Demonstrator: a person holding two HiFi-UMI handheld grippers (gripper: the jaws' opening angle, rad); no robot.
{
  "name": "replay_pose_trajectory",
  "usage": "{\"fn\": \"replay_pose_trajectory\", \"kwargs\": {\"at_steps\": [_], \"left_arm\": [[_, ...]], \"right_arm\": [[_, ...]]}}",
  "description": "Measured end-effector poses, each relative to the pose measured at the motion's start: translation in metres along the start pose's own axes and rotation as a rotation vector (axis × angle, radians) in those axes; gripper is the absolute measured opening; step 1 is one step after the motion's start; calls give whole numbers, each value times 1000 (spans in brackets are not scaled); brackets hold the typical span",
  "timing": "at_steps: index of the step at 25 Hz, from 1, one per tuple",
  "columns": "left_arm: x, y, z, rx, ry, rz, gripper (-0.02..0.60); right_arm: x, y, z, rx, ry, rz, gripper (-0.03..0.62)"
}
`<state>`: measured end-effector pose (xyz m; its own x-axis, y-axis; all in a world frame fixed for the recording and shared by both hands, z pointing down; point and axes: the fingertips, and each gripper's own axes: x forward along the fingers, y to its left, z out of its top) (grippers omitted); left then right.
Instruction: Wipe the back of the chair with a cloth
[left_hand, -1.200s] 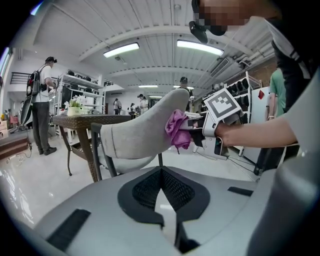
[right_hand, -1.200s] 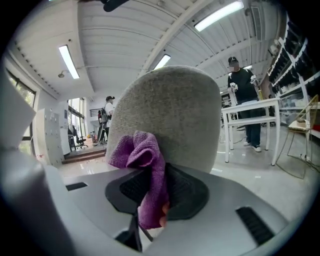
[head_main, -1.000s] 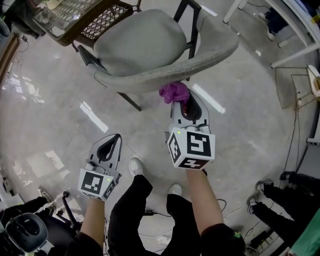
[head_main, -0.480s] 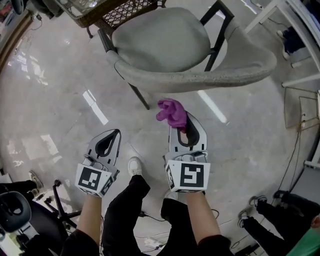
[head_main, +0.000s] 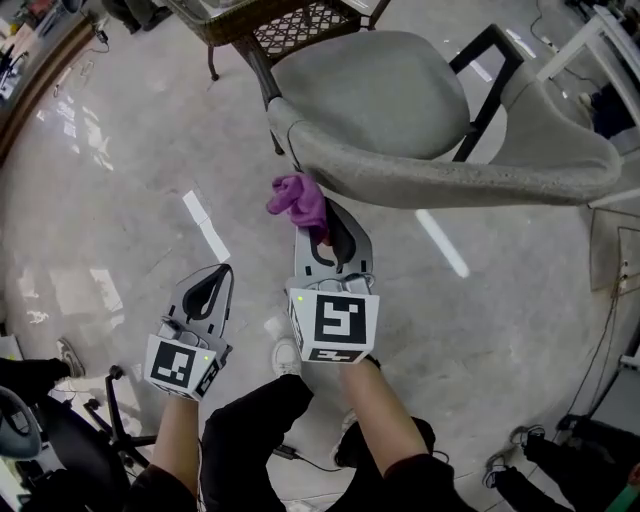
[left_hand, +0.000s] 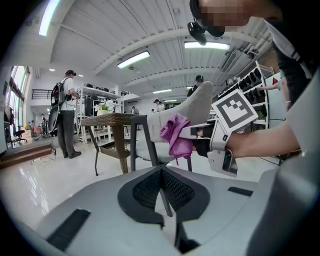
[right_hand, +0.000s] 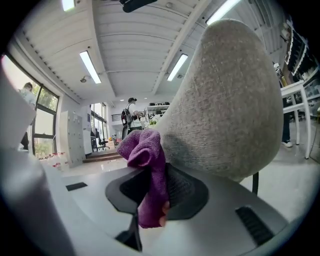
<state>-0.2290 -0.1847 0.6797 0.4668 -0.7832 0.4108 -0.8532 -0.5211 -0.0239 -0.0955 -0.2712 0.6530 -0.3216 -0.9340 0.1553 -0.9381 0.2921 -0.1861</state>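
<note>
The grey chair back is curved across the far right. The right gripper is raised to its left end, jaws clamped on the purple cloth, which is bunched just beside the upholstery, apparently ready for wiping. The left gripper is held low and near, jaws closed on nothing, seemingly kept clear.

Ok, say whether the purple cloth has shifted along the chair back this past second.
Yes. The cloth went from the middle of the chair back toward its left end, in the head view.
</note>
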Motion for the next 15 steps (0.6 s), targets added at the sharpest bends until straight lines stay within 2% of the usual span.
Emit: {"fn": "replay_pose_trajectory", "kwargs": {"at_steps": [3, 7, 15], "left_arm": [[0, 9, -8, 32, -32, 9, 9], [3, 10, -15, 22, -13, 15, 9], [22, -21, -6, 65, -53, -29, 9]], "right_arm": [[10, -2, -4, 2, -16, -6, 91], [7, -14, -1, 9, -41, -26, 91], [-26, -50, -1, -6, -72, -65, 91]]}}
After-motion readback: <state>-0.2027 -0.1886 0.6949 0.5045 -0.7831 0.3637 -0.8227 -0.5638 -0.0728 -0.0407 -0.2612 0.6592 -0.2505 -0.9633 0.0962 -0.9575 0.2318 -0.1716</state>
